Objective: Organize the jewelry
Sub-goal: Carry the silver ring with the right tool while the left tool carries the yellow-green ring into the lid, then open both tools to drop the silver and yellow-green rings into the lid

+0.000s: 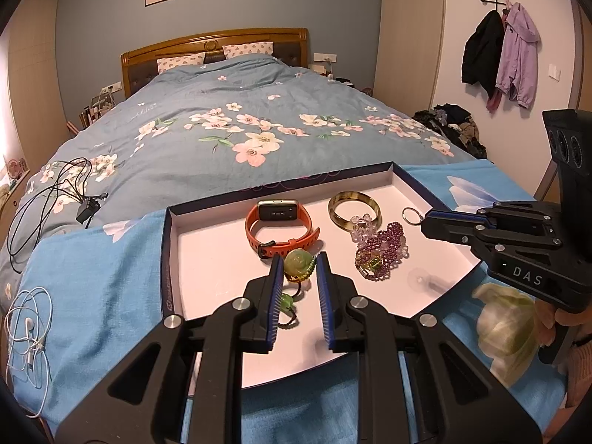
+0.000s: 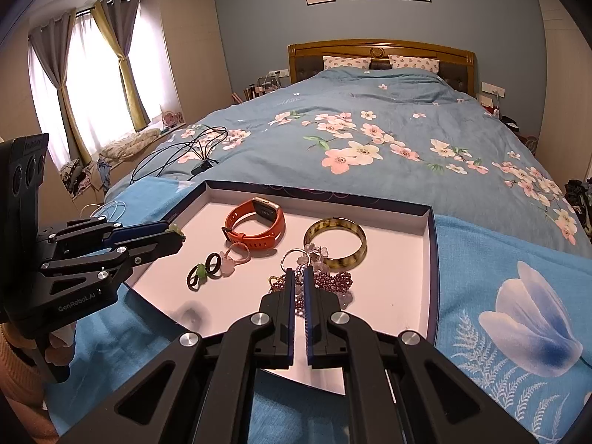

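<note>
A shallow box lid (image 1: 207, 244) (image 2: 399, 318) with a white inside lies on a blue cloth on the bed. In it are an orange smartwatch (image 1: 277, 222) (image 2: 255, 222), a brown bangle (image 1: 353, 209) (image 2: 335, 238), purple beads (image 1: 384, 249) (image 2: 333, 281) and a black cord (image 2: 201, 272). My left gripper (image 1: 299, 261) (image 2: 177, 235) is shut on a green jade pendant (image 1: 298, 261) (image 2: 174, 228), whose cord hangs down. My right gripper (image 2: 299, 273) (image 1: 421, 222) is shut on a silver key ring (image 1: 409, 215) (image 2: 294, 257) tied to the beads.
Black charger cables (image 1: 55, 192) (image 2: 192, 148) lie on the floral duvet at the left. White earphones (image 1: 29, 329) rest on the blue cloth left of the box. Coats (image 1: 503, 51) hang on the right wall. Clothes are piled on the floor (image 1: 451, 122).
</note>
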`<state>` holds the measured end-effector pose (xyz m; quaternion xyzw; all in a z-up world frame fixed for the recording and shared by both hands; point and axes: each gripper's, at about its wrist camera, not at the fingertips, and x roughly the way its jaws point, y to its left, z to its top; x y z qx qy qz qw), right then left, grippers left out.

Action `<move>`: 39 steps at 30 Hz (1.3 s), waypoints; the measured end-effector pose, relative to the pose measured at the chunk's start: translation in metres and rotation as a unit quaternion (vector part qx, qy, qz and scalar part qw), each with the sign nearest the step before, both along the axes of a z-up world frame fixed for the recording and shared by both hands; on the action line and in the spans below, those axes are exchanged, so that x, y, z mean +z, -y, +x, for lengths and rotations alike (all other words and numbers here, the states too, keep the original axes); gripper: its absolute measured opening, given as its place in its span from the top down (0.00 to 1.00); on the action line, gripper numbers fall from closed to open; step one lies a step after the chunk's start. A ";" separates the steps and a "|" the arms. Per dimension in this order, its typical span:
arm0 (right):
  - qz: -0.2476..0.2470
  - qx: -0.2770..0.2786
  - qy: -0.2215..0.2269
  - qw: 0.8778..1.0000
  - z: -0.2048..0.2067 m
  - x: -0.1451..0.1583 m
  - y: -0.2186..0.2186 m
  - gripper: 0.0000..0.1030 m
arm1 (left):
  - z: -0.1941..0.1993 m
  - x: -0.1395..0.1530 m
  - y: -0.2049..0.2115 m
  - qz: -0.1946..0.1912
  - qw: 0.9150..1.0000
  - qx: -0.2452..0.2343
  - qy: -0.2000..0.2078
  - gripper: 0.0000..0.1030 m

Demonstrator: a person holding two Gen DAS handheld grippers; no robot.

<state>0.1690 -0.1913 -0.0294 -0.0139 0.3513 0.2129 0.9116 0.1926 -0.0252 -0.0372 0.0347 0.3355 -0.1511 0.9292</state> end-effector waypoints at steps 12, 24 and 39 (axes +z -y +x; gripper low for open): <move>-0.001 -0.002 -0.009 1.000 0.007 -0.003 0.000 0.97 | 0.003 -0.003 0.002 0.004 1.000 0.002 -0.004 0.82; -0.003 -0.001 -0.022 1.000 0.013 -0.007 -0.002 0.97 | 0.009 -0.009 0.006 0.010 1.000 0.004 -0.012 0.82; -0.013 -0.005 -0.035 0.999 0.022 -0.016 -0.007 0.97 | 0.019 -0.017 0.009 0.015 1.000 0.010 -0.024 0.82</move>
